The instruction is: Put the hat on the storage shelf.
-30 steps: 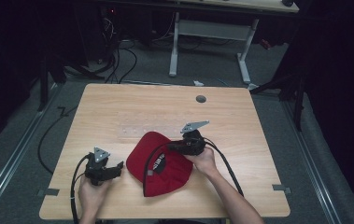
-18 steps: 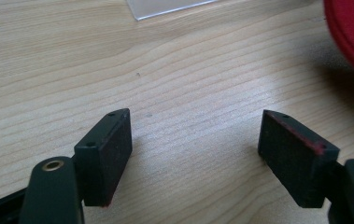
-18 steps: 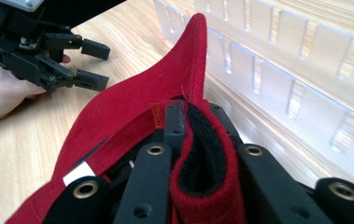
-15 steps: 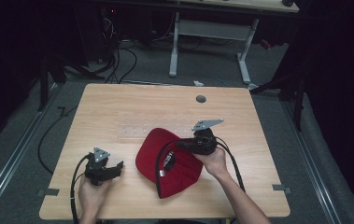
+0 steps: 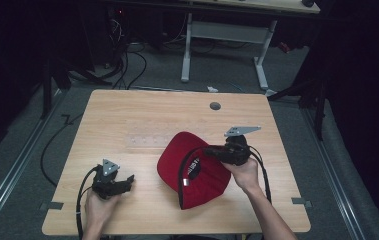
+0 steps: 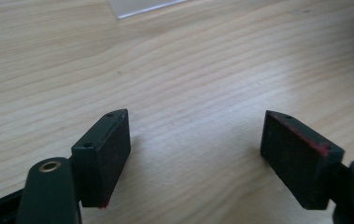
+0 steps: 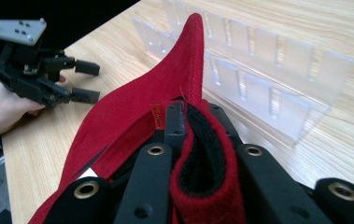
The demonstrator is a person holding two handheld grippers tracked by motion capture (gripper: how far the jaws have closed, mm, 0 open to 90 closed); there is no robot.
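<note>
We see a red cap (image 5: 193, 172) on the right half of a light wooden table (image 5: 142, 125), turned so its black-lined inside faces up. The right gripper (image 5: 216, 151) pinches the cap's rim: in the right gripper view, its two black jaws are closed on a fold of red fabric and black sweatband (image 7: 198, 154). Compared with half a second ago, the cap and right gripper have shifted slightly to the right, and a second ago they sat farther left still.

The left gripper (image 5: 125, 182) rests near the table's front left corner, well apart from the cap, where it was in the earlier frames. In the left gripper view its jaws stand wide apart over bare wood, holding nothing.

A clear plastic rack (image 7: 258, 70) with upright slotted dividers sits on the table just beyond the cap. A small dark round hole (image 5: 215, 106) marks the tabletop near the far edge.

Around the table, the room is dim, with grey floor, loose black cables (image 5: 122, 65) and a second desk's white legs (image 5: 224, 30) behind.

A white label (image 5: 192, 167) inside the cap carries writing too small to read.
</note>
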